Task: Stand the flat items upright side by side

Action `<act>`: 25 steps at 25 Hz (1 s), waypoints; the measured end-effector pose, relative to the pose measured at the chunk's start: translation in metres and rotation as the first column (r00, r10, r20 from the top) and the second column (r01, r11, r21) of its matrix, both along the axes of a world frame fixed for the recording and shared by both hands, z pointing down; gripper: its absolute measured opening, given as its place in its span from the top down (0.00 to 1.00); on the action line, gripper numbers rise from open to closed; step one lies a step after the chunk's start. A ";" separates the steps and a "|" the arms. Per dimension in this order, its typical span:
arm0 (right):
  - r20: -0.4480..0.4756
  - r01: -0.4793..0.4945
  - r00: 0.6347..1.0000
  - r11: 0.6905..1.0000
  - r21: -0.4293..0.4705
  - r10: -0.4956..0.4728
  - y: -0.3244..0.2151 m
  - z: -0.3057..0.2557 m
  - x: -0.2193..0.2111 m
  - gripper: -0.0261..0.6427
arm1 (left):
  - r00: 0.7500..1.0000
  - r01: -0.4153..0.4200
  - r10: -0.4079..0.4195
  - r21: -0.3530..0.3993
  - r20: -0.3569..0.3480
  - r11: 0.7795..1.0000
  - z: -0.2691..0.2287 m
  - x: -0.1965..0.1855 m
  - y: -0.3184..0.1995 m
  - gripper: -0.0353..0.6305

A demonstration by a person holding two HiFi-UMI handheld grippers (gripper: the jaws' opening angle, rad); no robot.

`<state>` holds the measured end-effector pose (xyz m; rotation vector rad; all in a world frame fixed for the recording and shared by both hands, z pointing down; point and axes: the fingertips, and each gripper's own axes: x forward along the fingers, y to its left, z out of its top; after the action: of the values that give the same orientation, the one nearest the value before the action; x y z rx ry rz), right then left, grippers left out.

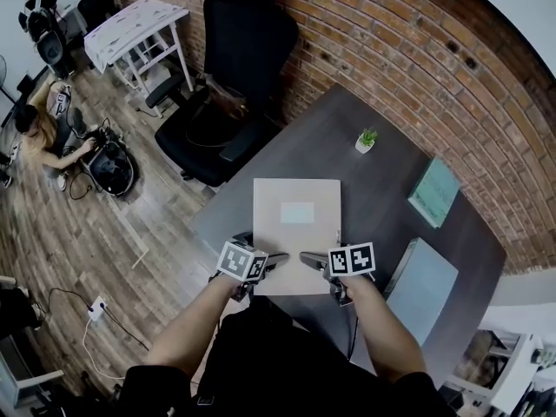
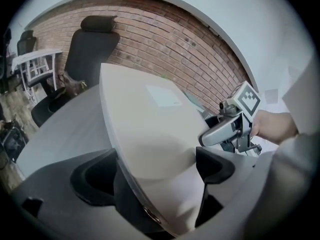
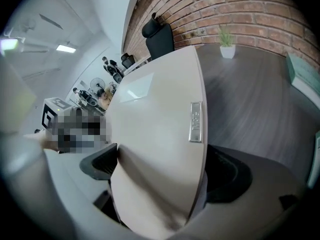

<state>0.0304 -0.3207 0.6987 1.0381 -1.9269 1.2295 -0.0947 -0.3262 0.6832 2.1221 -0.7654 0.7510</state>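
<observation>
A flat beige folder with a pale label lies over the dark grey table, its near edge towards me. My left gripper and my right gripper both hold that near edge, tips pointing at each other. In the left gripper view the folder fills the gap of the left gripper, and the right gripper shows beyond it. In the right gripper view the folder, with a metal label holder, sits in the right gripper.
A teal book and a grey-blue folder lie flat at the table's right. A small potted plant stands near the brick wall. A black office chair is behind the table. A person sits on the floor far left.
</observation>
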 end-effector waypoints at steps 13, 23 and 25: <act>-0.066 0.010 0.998 0.961 0.275 0.009 -0.035 -0.057 0.027 0.19 | 0.994 -0.087 0.062 0.288 0.093 0.954 -0.059 0.021 -0.048 0.21; -0.138 0.051 0.990 0.879 0.475 0.017 -0.062 -0.098 0.044 0.25 | 0.992 -0.103 0.062 0.436 0.108 0.894 -0.102 0.030 -0.079 0.27; -0.166 0.076 0.986 0.864 0.497 0.009 -0.065 -0.100 0.045 0.27 | 0.991 -0.103 0.051 0.463 0.122 0.881 -0.107 0.029 -0.081 0.29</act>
<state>0.0756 -0.3853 0.5991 1.3090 -2.1738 0.5970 -0.0659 -0.4075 0.5764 2.5747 -1.0055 0.7849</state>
